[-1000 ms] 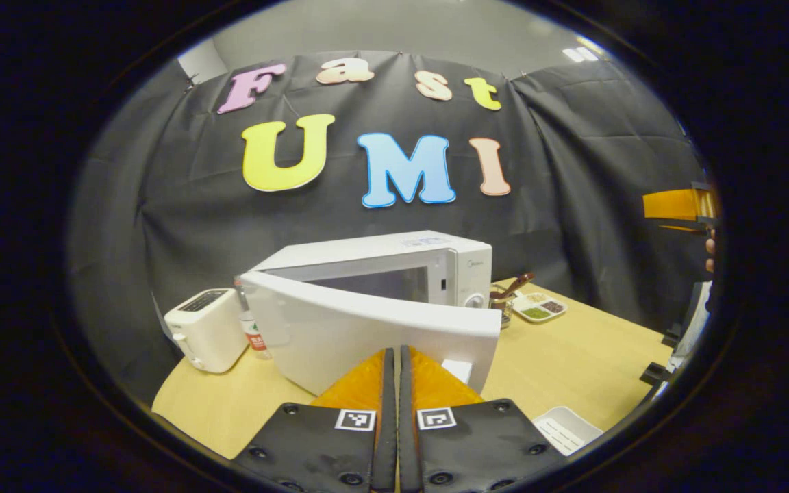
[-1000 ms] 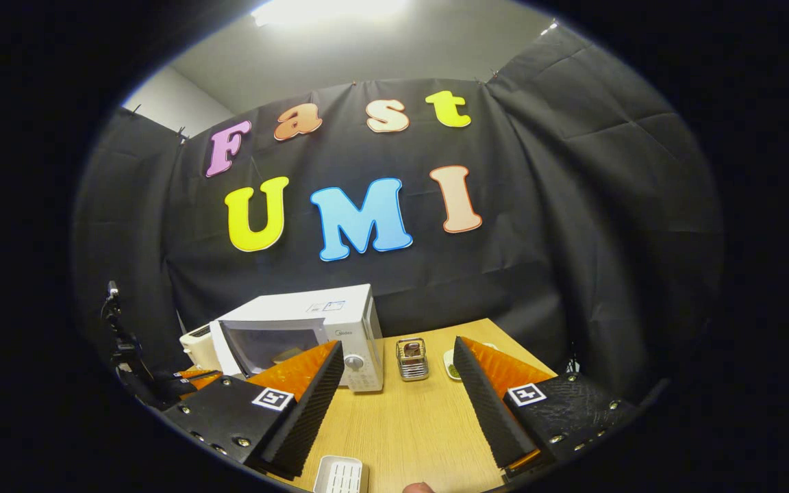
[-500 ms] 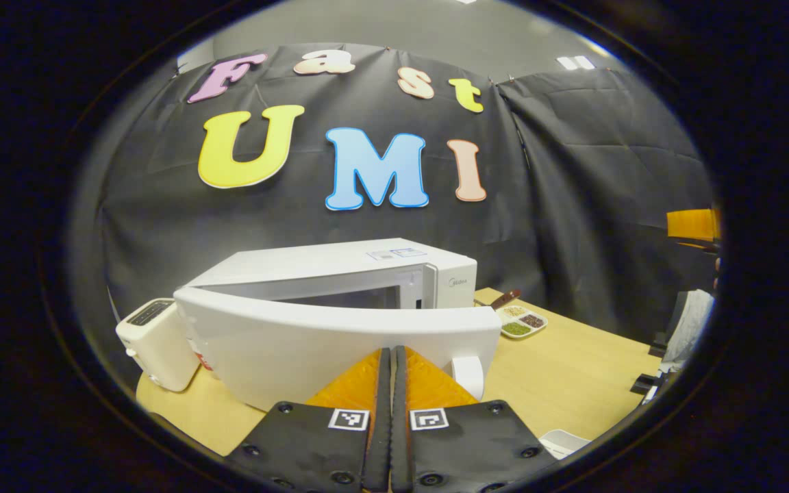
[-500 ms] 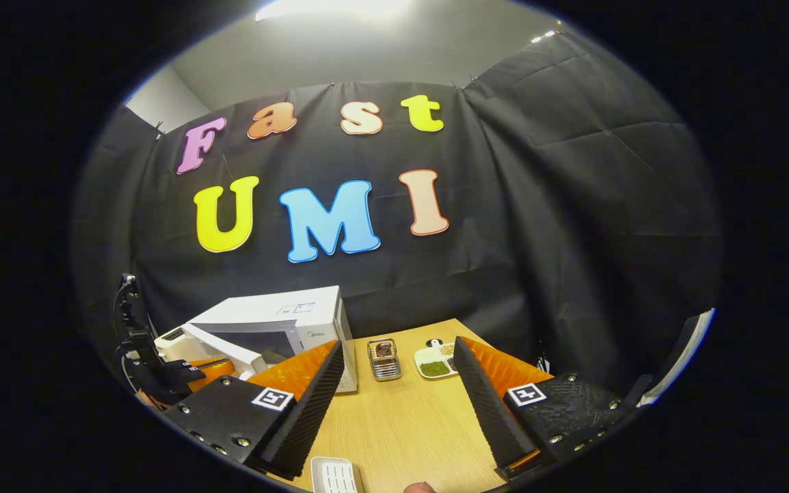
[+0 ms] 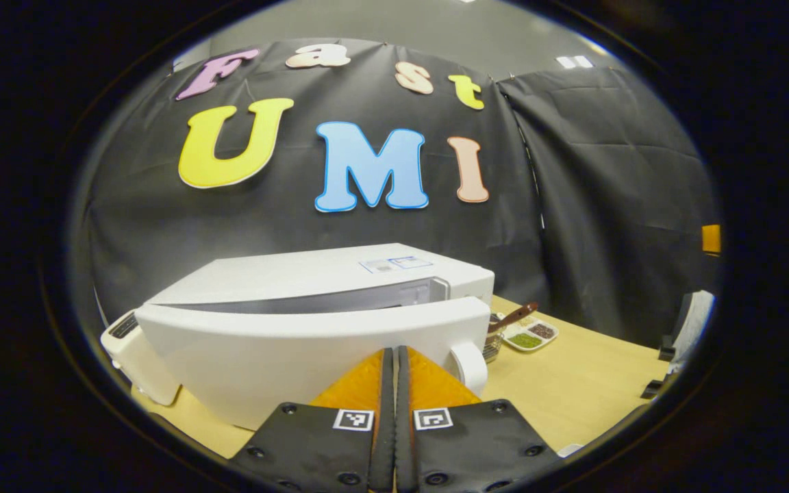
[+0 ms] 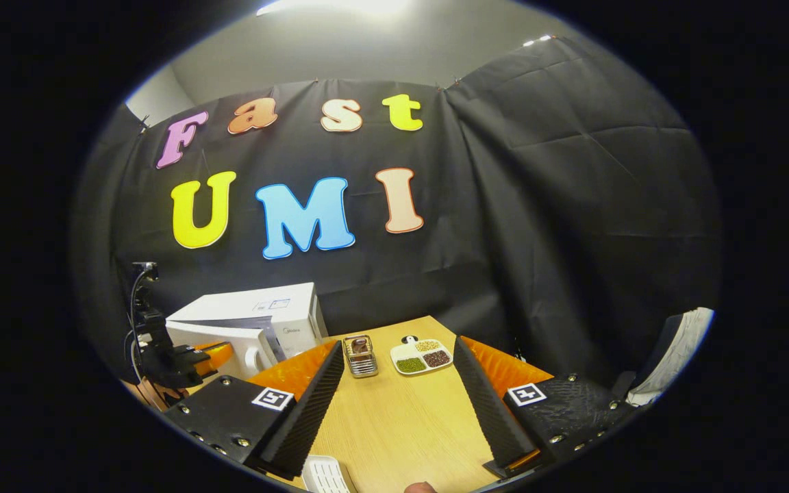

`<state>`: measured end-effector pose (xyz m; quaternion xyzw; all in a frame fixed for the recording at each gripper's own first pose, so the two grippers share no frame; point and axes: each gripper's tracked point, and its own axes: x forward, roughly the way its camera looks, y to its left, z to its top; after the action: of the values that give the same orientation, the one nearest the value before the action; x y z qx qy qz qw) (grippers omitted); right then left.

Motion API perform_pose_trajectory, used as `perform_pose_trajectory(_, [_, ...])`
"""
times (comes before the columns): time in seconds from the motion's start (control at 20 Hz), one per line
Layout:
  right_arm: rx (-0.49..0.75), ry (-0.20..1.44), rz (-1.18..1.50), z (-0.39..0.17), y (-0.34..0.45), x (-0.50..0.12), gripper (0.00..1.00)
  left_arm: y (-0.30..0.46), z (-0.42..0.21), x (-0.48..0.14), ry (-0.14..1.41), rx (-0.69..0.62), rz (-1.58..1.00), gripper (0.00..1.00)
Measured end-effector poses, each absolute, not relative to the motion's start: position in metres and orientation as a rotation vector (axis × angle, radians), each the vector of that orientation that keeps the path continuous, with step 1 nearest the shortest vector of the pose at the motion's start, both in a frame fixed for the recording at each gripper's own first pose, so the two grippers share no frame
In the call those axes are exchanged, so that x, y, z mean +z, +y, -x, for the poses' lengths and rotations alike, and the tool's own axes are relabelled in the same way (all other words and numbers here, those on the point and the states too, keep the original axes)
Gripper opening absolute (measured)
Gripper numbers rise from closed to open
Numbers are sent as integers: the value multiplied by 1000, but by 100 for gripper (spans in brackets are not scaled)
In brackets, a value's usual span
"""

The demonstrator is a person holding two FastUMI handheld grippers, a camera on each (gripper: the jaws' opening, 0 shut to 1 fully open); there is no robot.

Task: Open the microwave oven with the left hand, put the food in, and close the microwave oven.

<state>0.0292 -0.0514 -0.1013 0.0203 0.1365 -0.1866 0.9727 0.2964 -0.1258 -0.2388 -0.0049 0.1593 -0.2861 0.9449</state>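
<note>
The white microwave (image 5: 340, 274) fills the middle of the left gripper view, its door (image 5: 278, 349) standing only a narrow gap from the body. My left gripper (image 5: 390, 353) is shut with nothing between its fingers, and the tips rest against the door's outer face near the round white handle (image 5: 470, 366). The right gripper view has the microwave (image 6: 257, 311) at the far left, with the left gripper (image 6: 211, 352) at its door. My right gripper (image 6: 398, 346) hangs open and empty above the table. The oven's inside is hidden.
A white toaster (image 5: 127, 342) stands left of the microwave. Right of it are a small metal basket (image 6: 360, 355) and a divided dish of grains (image 6: 422, 356) on the wooden table (image 6: 401, 424). A white ribbed tray (image 6: 322, 476) lies at the near edge.
The microwave door has swung from about half open to nearly shut, with my left gripper following it forward. The right gripper has stayed open and drifted, so the microwave now sits farther left in its view.
</note>
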Motion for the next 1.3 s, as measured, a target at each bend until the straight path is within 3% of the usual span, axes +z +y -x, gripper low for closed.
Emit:
perform_pose_trajectory(0.15, [-391,273,-35,-28,-53,-101,93,-127,-312,-242,329,-567,10,7])
perform_pose_trajectory(0.2, [-395,275,-35,-28,-53,-103,98,-129,-316,-242,334,-563,19,7])
perform_pose_trajectory(0.25, [-399,276,-37,-27,-54,-104,93,-130,-321,-242,340,-559,25,7])
perform_pose_trajectory(0.3, [-405,277,-42,-27,-56,-105,98,-131,-324,-243,342,-552,24,7])
perform_pose_trajectory(0.4, [-417,274,-52,-25,-59,-106,93,-132,-329,-243,345,-537,16,7])
perform_pose_trajectory(0.45, [-423,273,-57,-24,-62,-107,98,-128,-333,-244,341,-516,4,8])
perform_pose_trajectory(0.65, [-443,276,-81,-19,-67,-111,93,-135,-340,-244,337,-507,34,7])
perform_pose_trajectory(0.7, [-443,279,-85,-18,-67,-113,98,-135,-341,-244,332,-496,28,7])
perform_pose_trajectory(0.75, [-440,284,-87,-18,-66,-115,93,-133,-347,-248,362,-471,0,7])
perform_pose_trajectory(0.8, [-433,289,-87,-18,-64,-115,98,-146,-340,-254,369,-495,54,7])
perform_pose_trajectory(1.05, [-385,287,-80,-18,-53,-111,98,-141,-329,-228,358,-453,18,7])
perform_pose_trajectory(1.3, [-270,259,-66,-27,-42,-94,98,-117,-280,-165,263,-422,41,7])
